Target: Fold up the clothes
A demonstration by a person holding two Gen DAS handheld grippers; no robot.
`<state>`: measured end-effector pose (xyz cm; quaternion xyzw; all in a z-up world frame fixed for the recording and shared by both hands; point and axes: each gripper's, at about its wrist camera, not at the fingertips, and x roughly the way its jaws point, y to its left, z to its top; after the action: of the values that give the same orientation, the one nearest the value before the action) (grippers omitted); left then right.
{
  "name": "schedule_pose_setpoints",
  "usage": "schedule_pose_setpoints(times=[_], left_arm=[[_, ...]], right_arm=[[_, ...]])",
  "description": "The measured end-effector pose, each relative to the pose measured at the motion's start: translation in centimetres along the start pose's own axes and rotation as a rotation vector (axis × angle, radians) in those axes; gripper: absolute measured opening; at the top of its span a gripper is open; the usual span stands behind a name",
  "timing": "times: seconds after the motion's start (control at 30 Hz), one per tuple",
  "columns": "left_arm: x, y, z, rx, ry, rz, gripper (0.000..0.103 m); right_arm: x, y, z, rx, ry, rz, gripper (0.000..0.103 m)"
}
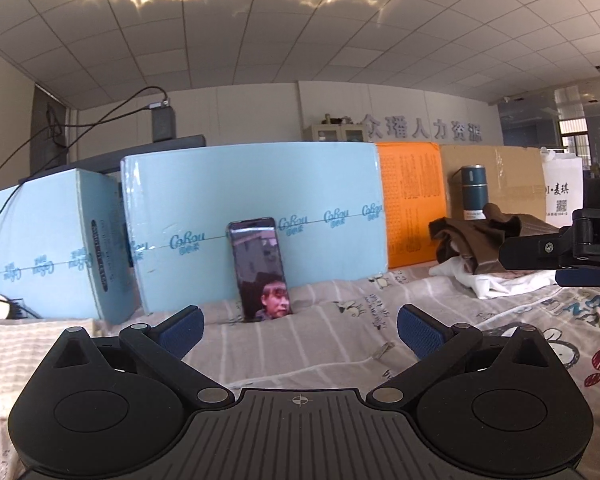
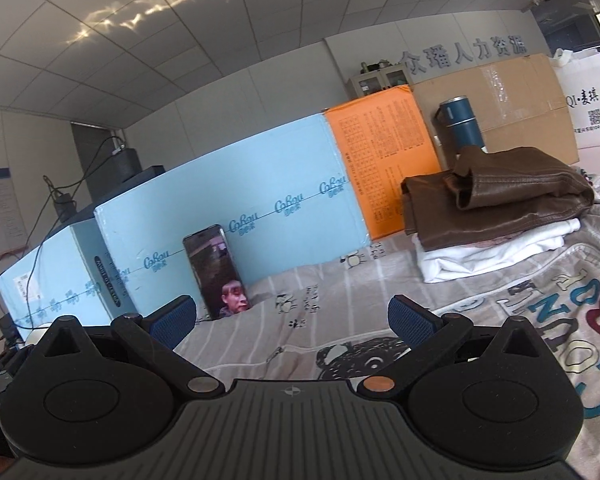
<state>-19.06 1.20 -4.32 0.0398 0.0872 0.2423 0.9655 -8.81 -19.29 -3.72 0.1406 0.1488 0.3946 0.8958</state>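
Observation:
A folded brown leather garment [image 2: 500, 200] lies on top of a folded white garment [image 2: 496, 254] in a stack at the far right of the bed; the stack also shows in the left wrist view [image 1: 472, 248]. My left gripper [image 1: 300, 330] is open and empty, low over the printed bedsheet [image 1: 340, 344]. My right gripper [image 2: 292, 318] is open and empty, over the sheet [image 2: 340, 320] in front and left of the stack. The right gripper's body [image 1: 572, 252] shows at the right edge of the left wrist view, beside the stack.
A phone [image 1: 260, 270] leans upright against a light blue box [image 1: 256, 216] at the back of the bed; it also shows in the right wrist view [image 2: 216, 272]. An orange box [image 2: 380, 160], a cardboard box [image 2: 500, 92] and a teal flask [image 2: 460, 124] stand behind the stack. A cream knitted cloth [image 1: 28, 352] lies at left.

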Motion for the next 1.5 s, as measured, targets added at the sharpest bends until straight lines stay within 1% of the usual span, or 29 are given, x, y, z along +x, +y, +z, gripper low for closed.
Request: schedule_pose_setpoints(times=[0.1, 0.23, 0.33, 0.37, 0.43, 0.53, 0.63, 0.67, 0.73, 0.77, 0.83, 0.87, 0.93, 1.07, 1.13, 1.2, 1.27, 1.33, 1.37, 1.43, 1.47, 1.5], left_arm=[[-1.8, 3.2, -1.2, -0.045, 0.017, 0.105, 0.103], [-3.8, 8.0, -2.2, -0.118, 0.046, 0.247, 0.103], [-4.9, 12.9, -2.2, -0.227, 0.036, 0.38, 0.103], [-5.2, 14.8, -2.0, -0.271, 0.029, 0.407, 0.103], [-5.7, 18.2, -1.4, -0.349, 0.003, 0.433, 0.103], [-6.0, 23.4, -0.5, -0.465, -0.035, 0.479, 0.103], [-5.1, 28.1, -0.6, -0.583, -0.017, 0.474, 0.103], [-4.6, 29.6, -1.1, -0.645, 0.004, 0.474, 0.103], [-3.6, 31.7, -2.5, -0.748, 0.021, 0.479, 0.103], [-3.2, 32.3, -3.3, -0.792, 0.024, 0.498, 0.103], [-2.8, 32.9, -5.4, -0.902, 0.023, 0.574, 0.103], [-2.7, 32.9, -6.5, -0.942, 0.008, 0.615, 0.103], [-2.4, 32.9, -7.9, -0.965, 0.03, 0.651, 0.103], [-1.6, 33.3, -8.9, -0.997, 0.097, 0.58, 0.103], [-1.1, 33.2, -9.0, -0.993, 0.119, 0.556, 0.103], [-0.8, 33.1, -9.1, -0.977, 0.127, 0.541, 0.103], [0.2, 33.1, -9.1, -0.95, 0.137, 0.501, 0.103], [1.1, 33.1, -9.1, -0.922, 0.146, 0.463, 0.103], [1.5, 33.0, -9.1, -0.908, 0.153, 0.452, 0.103], [2.0, 32.6, -9.0, -0.878, 0.159, 0.454, 0.103], [2.2, 32.5, -8.9, -0.868, 0.157, 0.451, 0.102], [2.3, 32.4, -8.9, -0.859, 0.154, 0.447, 0.102]], right_arm=[[1.3, 2.4, -0.6, -0.035, 0.054, 0.107, 0.103], [2.7, 6.3, -0.8, -0.122, 0.1, 0.245, 0.103], [3.8, 9.1, -0.2, -0.165, 0.136, 0.346, 0.103], [4.7, 10.2, 0.3, -0.179, 0.151, 0.39, 0.103], [6.6, 12.3, 1.4, -0.208, 0.175, 0.474, 0.103], [10.6, 15.0, 3.4, -0.136, 0.224, 0.577, 0.103], [15.2, 17.7, 4.2, -0.064, 0.277, 0.632, 0.103], [16.6, 18.7, 3.9, -0.06, 0.287, 0.628, 0.103], [19.4, 20.4, 3.1, -0.056, 0.321, 0.627, 0.103], [20.6, 21.0, 2.6, -0.05, 0.348, 0.632, 0.103], [23.5, 22.0, 0.9, -0.027, 0.432, 0.669, 0.1], [24.8, 22.3, 0.0, 0.004, 0.464, 0.674, 0.1], [27.6, 22.8, -1.5, 0.061, 0.519, 0.672, 0.1], [32.9, 24.5, -4.6, 0.104, 0.582, 0.662, 0.1], [35.1, 25.4, -6.1, 0.112, 0.604, 0.649, 0.1], [37.1, 26.0, -7.4, 0.11, 0.61, 0.603, 0.1], [39.8, 26.6, -8.8, 0.142, 0.653, 0.547, 0.1], [41.6, 26.8, -10.0, 0.183, 0.685, 0.529, 0.1], [42.0, 26.9, -10.4, 0.193, 0.681, 0.533, 0.1], [42.1, 27.3, -10.6, 0.179, 0.676, 0.573, 0.099], [41.9, 27.5, -10.7, 0.175, 0.687, 0.599, 0.098], [41.7, 27.6, -10.8, 0.173, 0.69, 0.603, 0.092]])
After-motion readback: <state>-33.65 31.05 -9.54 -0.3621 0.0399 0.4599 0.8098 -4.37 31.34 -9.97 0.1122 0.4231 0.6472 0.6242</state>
